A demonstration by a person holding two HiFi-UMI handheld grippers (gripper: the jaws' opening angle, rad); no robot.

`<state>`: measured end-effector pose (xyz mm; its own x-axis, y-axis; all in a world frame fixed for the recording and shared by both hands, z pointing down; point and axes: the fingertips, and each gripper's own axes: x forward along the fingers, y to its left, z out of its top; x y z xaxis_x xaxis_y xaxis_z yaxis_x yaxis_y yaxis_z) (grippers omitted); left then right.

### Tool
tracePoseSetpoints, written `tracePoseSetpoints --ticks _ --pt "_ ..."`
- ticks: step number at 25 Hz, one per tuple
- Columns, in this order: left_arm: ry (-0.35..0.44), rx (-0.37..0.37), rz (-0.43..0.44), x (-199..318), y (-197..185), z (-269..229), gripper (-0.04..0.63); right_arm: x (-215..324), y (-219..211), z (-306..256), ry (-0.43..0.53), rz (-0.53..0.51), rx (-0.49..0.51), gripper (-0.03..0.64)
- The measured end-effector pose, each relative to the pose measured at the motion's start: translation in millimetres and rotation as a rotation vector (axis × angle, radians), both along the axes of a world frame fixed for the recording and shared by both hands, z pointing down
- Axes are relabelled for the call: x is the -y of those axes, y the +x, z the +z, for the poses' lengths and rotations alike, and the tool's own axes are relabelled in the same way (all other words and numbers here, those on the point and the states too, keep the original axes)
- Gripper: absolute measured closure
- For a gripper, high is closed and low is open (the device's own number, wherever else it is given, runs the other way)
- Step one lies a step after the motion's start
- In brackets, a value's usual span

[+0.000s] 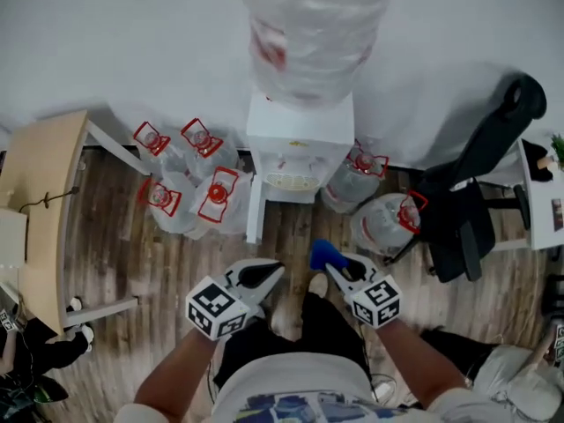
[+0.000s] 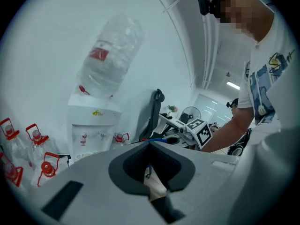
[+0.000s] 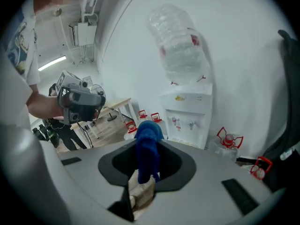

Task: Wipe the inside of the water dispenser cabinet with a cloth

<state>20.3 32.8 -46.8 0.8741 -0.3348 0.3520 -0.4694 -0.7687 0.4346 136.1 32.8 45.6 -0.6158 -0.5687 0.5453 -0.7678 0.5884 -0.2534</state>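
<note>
While the person stands facing the wall, the right gripper (image 1: 339, 271) has its jaws pressed together on a bunched deep-blue cloth (image 3: 147, 149). The cloth stands up between the tips and droops back over the dark pads. The left gripper (image 2: 149, 145) is level with it and just to its left, apart from it. Its jaws are closed tip to tip, with nothing between them; only a strip of wooden floor (image 1: 176, 263) shows through the hollow of the pads.

Straight ahead of both grippers, near but not touching, is the white box-shaped water dispenser (image 1: 300, 135), set against the white wall. A large clear plastic bottle (image 1: 308, 33) is upended on top of it. Neither gripper view shows its lower cabinet, which lies behind the jaws.

Clear empty bottles with red handles (image 1: 189, 179) crowd the floor ahead and to the left of the left gripper. A few more (image 1: 383, 210) lie ahead and to the right of the right gripper. Beyond those, further right, is a black office chair (image 1: 476, 192). A pale wooden desk (image 1: 44, 201) stands well off to the left of the left gripper.
</note>
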Motion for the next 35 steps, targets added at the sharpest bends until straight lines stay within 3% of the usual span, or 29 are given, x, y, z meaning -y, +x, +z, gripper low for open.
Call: tracePoseSetpoints --ticks 8,21,29,35 --pt "0.036 -0.011 0.036 -31 -42 -58 0.592 -35 -32 -82 0.059 0.025 0.008 0.532" --pt "0.011 -0.028 0.092 -104 -83 -61 0.592 -111 -73 -123 0.101 0.071 0.035 0.532" --pt "0.024 -0.031 0.049 -134 -73 -75 0.592 -148 -71 -135 0.124 0.019 0.061 0.532" --pt "0.022 -0.019 0.028 -166 -40 -77 0.592 -177 -44 -148 0.146 -0.016 0.084 0.532"
